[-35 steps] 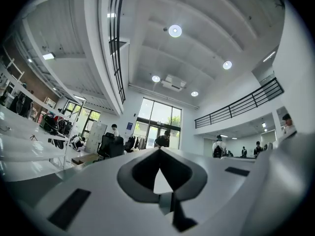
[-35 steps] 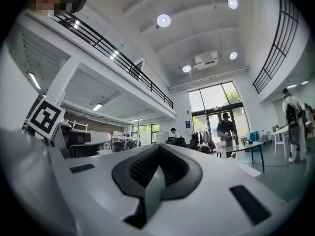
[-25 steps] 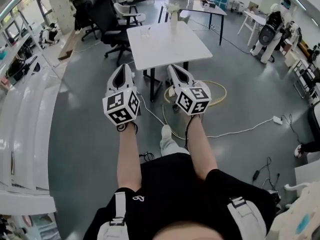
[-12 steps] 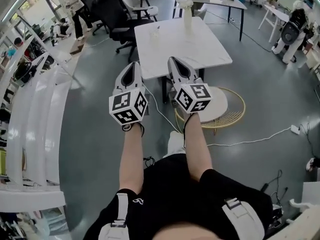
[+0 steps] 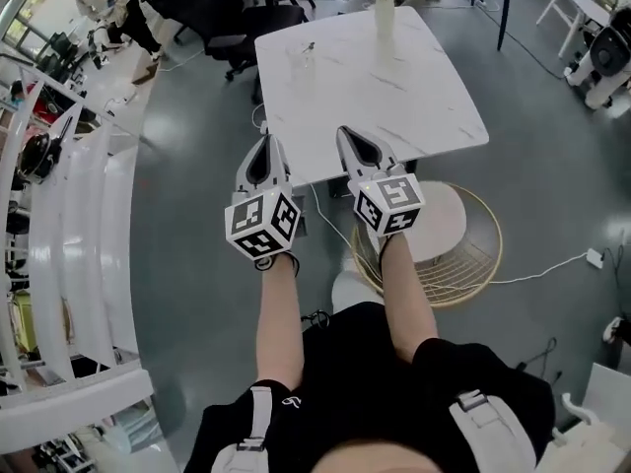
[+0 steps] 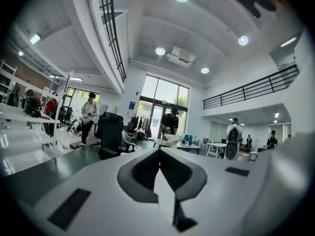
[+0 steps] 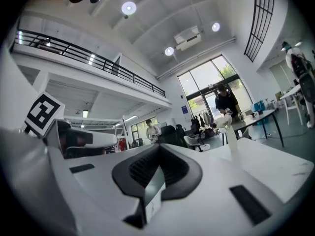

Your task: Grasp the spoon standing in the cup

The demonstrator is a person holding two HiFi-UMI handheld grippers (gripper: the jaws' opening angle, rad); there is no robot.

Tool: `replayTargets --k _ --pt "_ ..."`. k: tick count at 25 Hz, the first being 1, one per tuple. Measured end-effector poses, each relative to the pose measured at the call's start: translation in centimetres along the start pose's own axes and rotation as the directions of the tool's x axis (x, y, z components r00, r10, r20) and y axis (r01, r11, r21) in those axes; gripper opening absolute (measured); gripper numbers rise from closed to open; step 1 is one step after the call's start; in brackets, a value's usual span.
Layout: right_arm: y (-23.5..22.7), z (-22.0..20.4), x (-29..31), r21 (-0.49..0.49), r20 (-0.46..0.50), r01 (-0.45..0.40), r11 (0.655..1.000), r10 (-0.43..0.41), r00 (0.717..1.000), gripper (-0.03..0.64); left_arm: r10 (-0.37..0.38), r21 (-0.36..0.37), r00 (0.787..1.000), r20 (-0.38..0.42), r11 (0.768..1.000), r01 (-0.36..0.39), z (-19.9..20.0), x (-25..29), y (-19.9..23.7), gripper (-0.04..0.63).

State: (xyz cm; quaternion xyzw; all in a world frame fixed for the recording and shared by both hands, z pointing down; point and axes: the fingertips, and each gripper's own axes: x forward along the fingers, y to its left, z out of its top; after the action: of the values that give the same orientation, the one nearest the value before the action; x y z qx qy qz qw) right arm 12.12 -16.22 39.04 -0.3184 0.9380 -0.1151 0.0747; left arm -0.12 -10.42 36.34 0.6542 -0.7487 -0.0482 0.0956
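A clear cup [image 5: 307,59] with a thin spoon [image 5: 310,47] standing in it sits near the far left of the white marble table [image 5: 434,97]. In the head view my left gripper [image 5: 265,146] and right gripper [image 5: 351,136] are side by side at the table's near edge, well short of the cup. Both point toward the table. Each is shut with nothing between its jaws. In the left gripper view the left gripper [image 6: 158,154] hides the cup, and the right gripper [image 7: 159,150] does the same in the right gripper view.
A tall white vase [image 5: 384,10] stands at the table's far side, also in view as the vase [image 7: 231,134]. A round wire-framed stool [image 5: 449,239] sits by the table's near right corner. Black office chairs [image 5: 197,3] stand far left, white shelving [image 5: 79,215] runs along the left, and a cable [image 5: 537,269] crosses the floor.
The person has walked toward the table, which now lies closer and larger under the grippers. Both grippers keep the same side-by-side pose and stay shut.
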Motion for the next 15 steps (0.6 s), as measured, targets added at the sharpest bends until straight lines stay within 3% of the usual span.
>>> replayTargets --k 6,11,15 --pt "-1.5 -1.3 6.1 0.024 -0.064 -0.051 0.998 0.053 0.997 0.006 0.062 0.016 0.997 -0.051 0.998 -0.061 -0.3 5.1 1.6 0.015" --pt "-1.7 -1.7 8.2 0.047 -0.071 -0.053 0.998 0.056 0.996 0.006 0.061 0.031 0.995 -0.081 0.998 -0.058 -0.4 6.5 2.6 0.015" --pt "-2.4 -1.3 8.8 0.004 -0.063 -0.047 0.999 0.047 0.997 0.006 0.048 0.017 0.995 -0.092 0.999 -0.047 -1.2 8.0 3.3 0.015"
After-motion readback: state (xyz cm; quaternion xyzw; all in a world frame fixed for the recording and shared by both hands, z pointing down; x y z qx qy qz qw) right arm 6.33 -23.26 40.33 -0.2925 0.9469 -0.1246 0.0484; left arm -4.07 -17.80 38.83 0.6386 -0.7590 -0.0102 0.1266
